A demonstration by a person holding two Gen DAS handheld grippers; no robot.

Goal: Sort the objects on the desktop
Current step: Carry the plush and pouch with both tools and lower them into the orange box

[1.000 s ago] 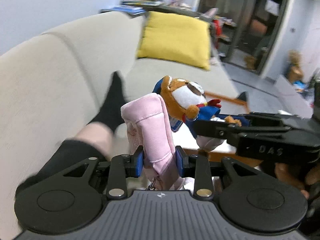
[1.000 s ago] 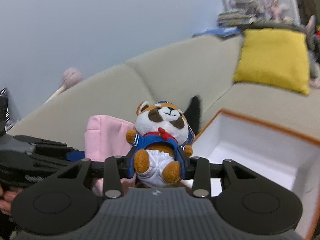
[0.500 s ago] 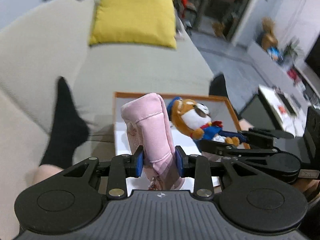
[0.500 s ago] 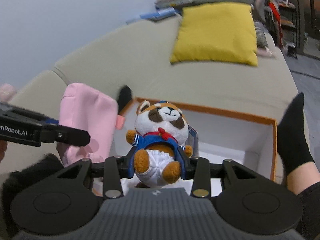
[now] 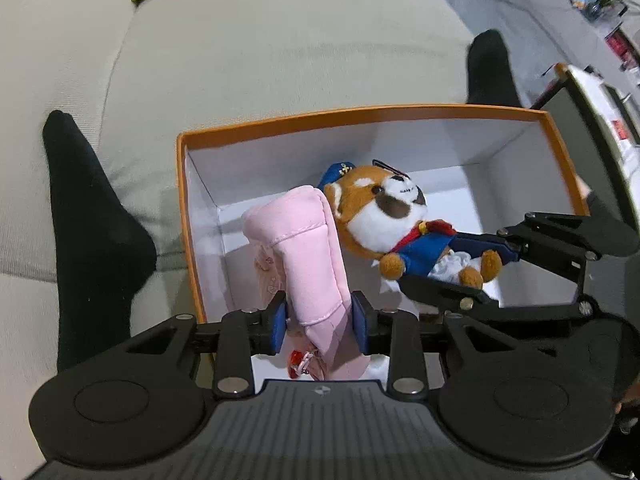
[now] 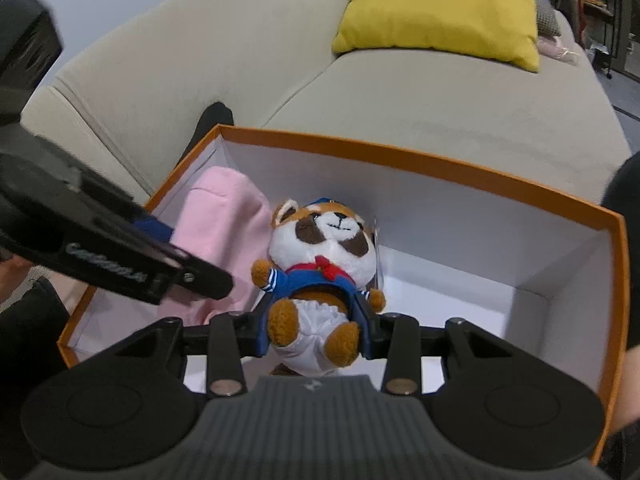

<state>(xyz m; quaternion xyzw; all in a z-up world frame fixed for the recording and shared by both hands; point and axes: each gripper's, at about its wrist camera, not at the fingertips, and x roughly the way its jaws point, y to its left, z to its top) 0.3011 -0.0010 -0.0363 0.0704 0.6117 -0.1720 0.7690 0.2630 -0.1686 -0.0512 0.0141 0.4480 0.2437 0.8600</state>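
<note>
The soft pink fabric pouch (image 5: 308,256) stands in the lower middle of the left wrist view, over the open white inside of the orange-edged cardboard box (image 5: 360,114). The left gripper (image 5: 320,318) grips its lower part: the two blue pads (image 5: 279,322) press on the pouch from both sides, so the jaws are only partly open and closed on the cloth. A small red charm (image 5: 296,358) hangs under the pouch, near the bottom of the frame.

Just to the right of the pouch, and touching its upper side, is the small plush animal with a brown and white face, a blue cap, a blue jacket and a red scarf (image 5: 394,216). In the right wrist view this plush (image 6: 320,264) sits in the centre, upright, above the box floor. The right gripper (image 6: 314,330) holds it at the waist, the jaws about half open and pressing on the white trousers from both sides.

The box rests on a beige fabric sofa (image 5: 260,48). A person's feet in black socks (image 5: 92,216) lie at the left of the box and beyond its upper right corner. A yellow cushion (image 6: 440,4) leans on the sofa at the top of the right wrist view.
</note>
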